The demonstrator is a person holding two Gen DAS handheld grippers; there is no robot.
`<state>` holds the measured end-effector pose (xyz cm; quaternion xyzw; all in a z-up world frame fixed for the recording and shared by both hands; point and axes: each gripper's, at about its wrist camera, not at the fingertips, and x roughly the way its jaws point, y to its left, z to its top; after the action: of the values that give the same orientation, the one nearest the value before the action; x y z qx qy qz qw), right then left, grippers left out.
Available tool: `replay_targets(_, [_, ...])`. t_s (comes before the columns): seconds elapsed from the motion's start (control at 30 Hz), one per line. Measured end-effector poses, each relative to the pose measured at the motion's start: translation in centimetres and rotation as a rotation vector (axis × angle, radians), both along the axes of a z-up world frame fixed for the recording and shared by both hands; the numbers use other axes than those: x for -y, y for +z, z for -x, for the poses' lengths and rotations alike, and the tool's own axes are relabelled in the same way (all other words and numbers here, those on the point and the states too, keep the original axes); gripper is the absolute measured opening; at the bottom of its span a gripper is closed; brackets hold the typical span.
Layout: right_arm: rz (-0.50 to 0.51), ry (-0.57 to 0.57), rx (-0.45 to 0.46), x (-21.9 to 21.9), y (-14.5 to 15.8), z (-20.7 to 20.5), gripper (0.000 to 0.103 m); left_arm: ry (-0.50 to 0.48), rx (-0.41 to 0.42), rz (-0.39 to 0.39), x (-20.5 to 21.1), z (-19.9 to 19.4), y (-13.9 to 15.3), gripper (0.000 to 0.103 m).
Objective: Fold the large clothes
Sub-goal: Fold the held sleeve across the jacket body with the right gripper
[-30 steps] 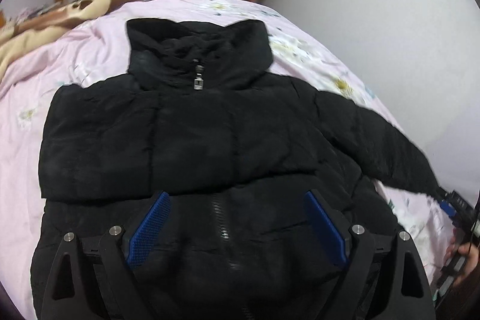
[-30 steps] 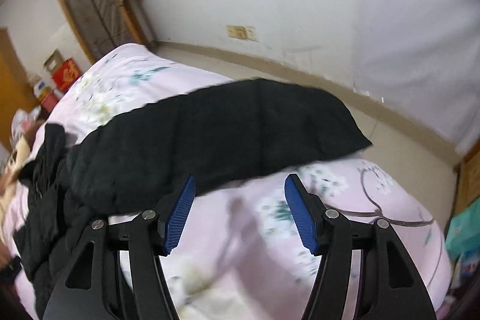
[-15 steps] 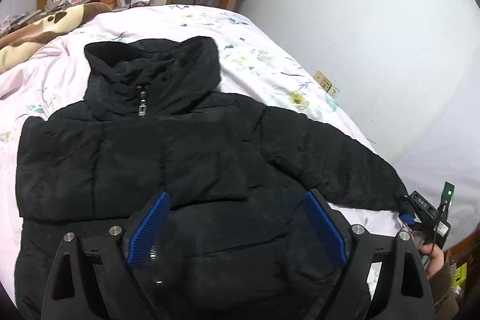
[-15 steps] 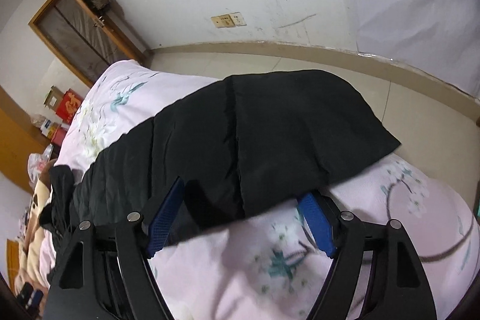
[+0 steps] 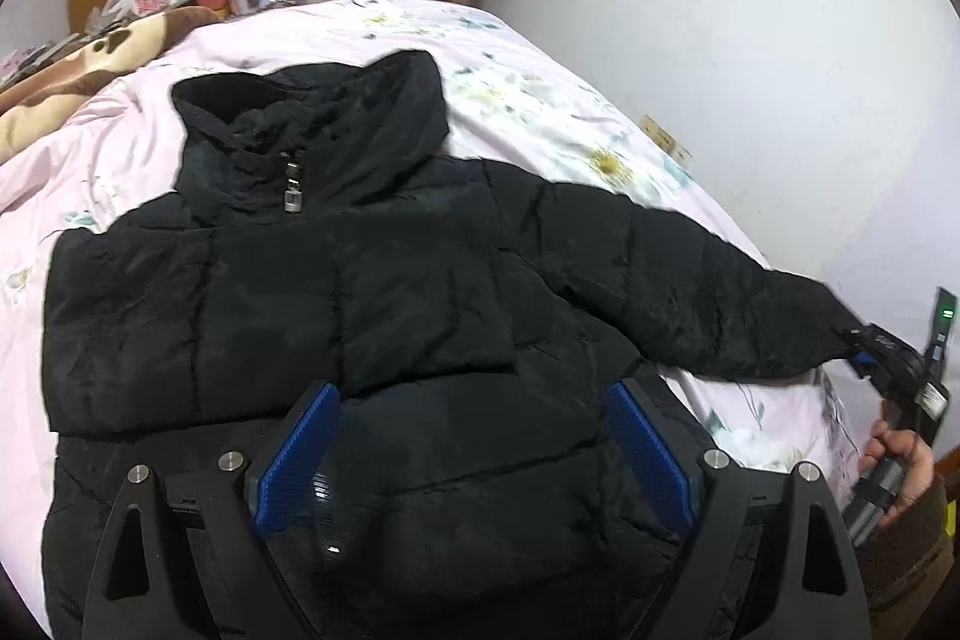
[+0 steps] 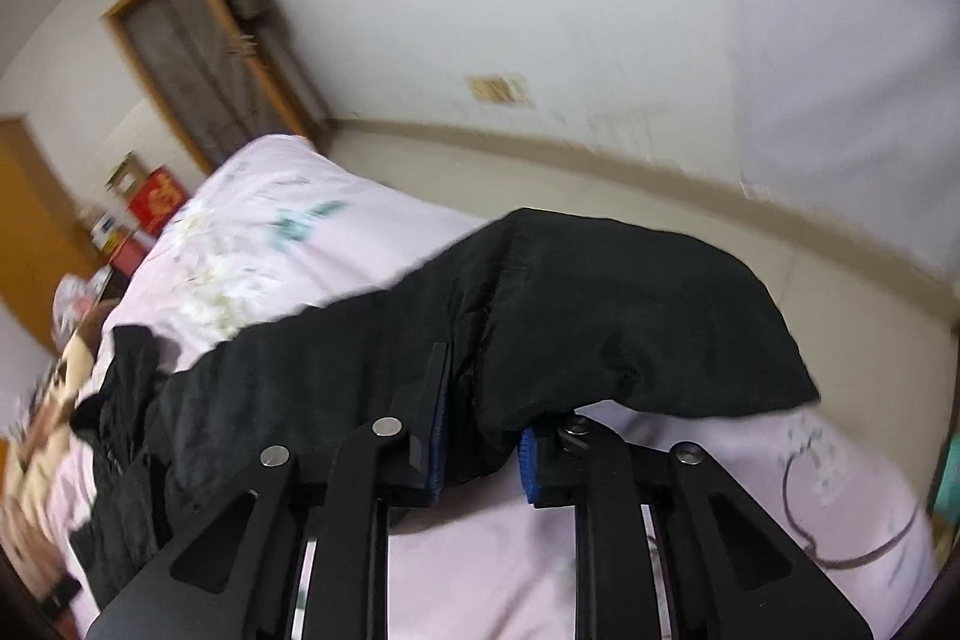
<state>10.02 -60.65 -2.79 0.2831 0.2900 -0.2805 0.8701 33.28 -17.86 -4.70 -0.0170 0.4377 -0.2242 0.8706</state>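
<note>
While it lies flat on the pink flowery bed cover (image 5: 540,100), the big black puffy jacket (image 5: 372,292) shows its front side. It looks soft and fat, with stitched lines that cut it into puffy bands. Its tall collar (image 5: 312,118) stands up near the far end of the bed, and a small silver zipper pull (image 5: 292,196) hangs just under the collar. One sleeve is folded across the chest. The other sleeve (image 6: 600,316) sticks out to the side, toward the white wall.

The left gripper (image 5: 474,454) hangs over the bottom part of the jacket. Its blue pads stand wide apart and hold nothing.

The right gripper (image 6: 480,454) has just squeezed its jaws close together, and it pinches the black sleeve near the cuff. The cloth bunches up between the blue pads, and the end of the sleeve flops over past them. A hand (image 5: 900,466) grips the handle of that gripper at the bed's edge.
</note>
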Motion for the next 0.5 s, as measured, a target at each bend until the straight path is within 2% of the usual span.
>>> replay_targets(0.13, [0.087, 0.118, 0.069, -3.3, 3.7, -1.8, 0.015, 0.036, 0.008, 0.025, -1.8, -0.8, 0.3, 0.091])
replay_targets(0.3, [0.148, 0.272, 0.108, -8.0, 6.1, -5.2, 0.014, 0.095, -0.001, 0.054, -4.8, -2.3, 0.1, 0.091])
replay_targets(0.5, [0.179, 0.451, 0.095, -14.3, 5.8, -9.9, 0.012, 0.165, -0.012, 0.072, -8.8, -3.7, -0.4, 0.091])
